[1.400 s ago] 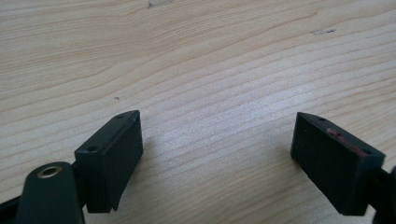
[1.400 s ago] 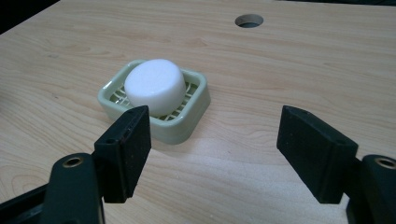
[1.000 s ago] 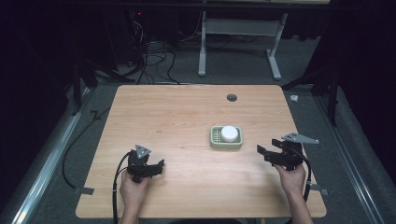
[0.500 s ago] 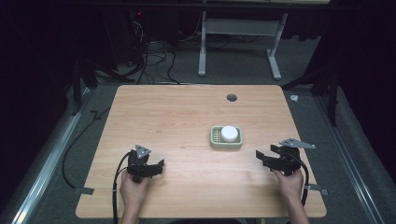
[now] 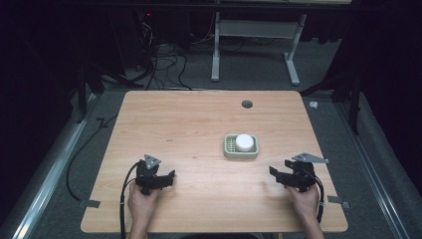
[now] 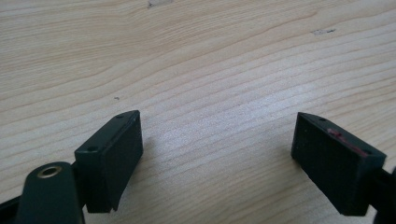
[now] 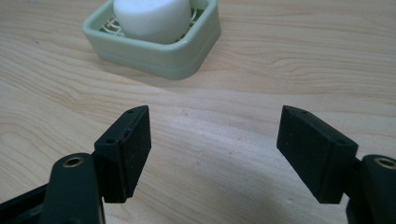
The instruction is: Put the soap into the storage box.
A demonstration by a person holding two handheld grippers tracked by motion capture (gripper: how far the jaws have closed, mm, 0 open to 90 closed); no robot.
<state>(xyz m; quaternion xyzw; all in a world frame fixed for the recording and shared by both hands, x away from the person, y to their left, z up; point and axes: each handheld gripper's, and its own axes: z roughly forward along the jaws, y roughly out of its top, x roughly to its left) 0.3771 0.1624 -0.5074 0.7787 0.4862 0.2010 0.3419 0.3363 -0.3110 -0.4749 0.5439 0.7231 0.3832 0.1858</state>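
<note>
Left gripper [image 5: 171,175]: was held in a hand at the lower left of the high view, low over the table; its jaws were spread wide apart with nothing between them, and bare wood grain was seen past them in the left gripper view [image 6: 217,140].
Right gripper [image 5: 274,172]: was held in a hand at the lower right of the high view, pointed toward the frame's left; its jaws were likewise parted wide and empty, as seen in the right gripper view [image 7: 214,140].
Cables: a black cable [image 5: 122,199] was seen trailing from the left gripper toward the bottom edge of the frame.
Table [image 5: 189,119]: light wood, taking up the centre of the high view.
Soap dish [image 5: 241,152]: pale green and slotted, was placed right of centre in the high view, near the right gripper and well apart from the left one; in the right gripper view [image 7: 159,51] it was seen at the upper left, beyond the jaws.
White soap [image 5: 245,142]: a round white piece, was seen resting inside the dish, touching its grid.
Grommet hole [image 5: 247,104]: a dark round opening was seen near the table's far edge.
Desk frame [image 5: 251,45]: white legs were seen standing on the grey floor at the top of the frame.
</note>
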